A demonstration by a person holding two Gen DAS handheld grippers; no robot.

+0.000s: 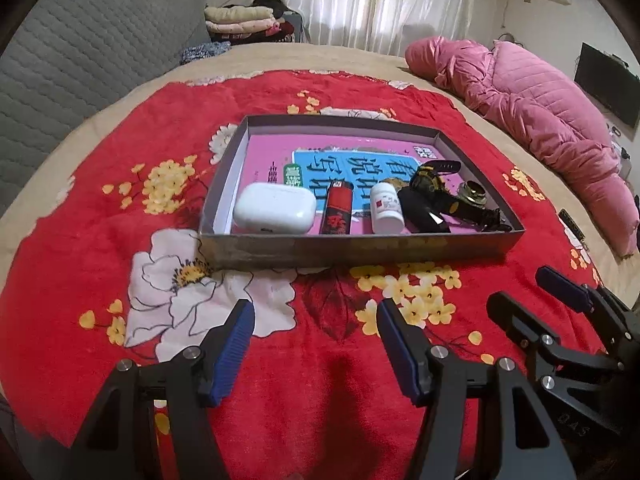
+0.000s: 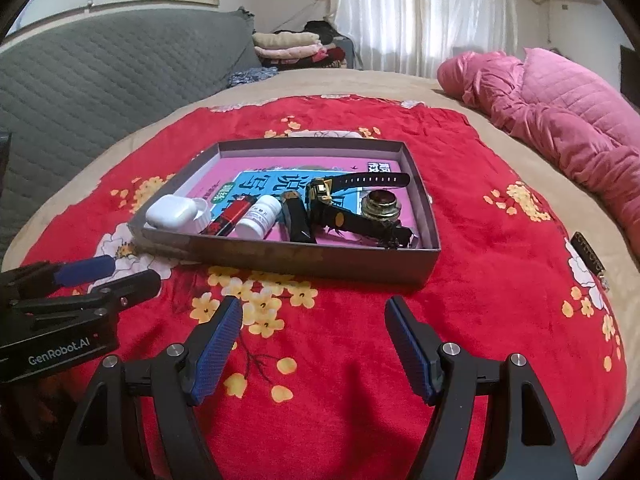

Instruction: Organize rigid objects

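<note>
one grey tray (image 1: 360, 246) on the bed is holding six small things; left tongs (image 1: 316, 312) and right tongs (image 2: 314, 308) are hanging released, empty.

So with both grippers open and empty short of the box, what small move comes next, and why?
Probably ease the left gripper forward over the box's near wall toward the white earbud case: it lies nearest that side, unobstructed, and nothing is held. The right gripper is open too.

Each tool (image 2: 314, 320) is black — blue ribbed pads (image 2: 216, 350), silver screws, a white "GenRobot.AI" marking.
</note>
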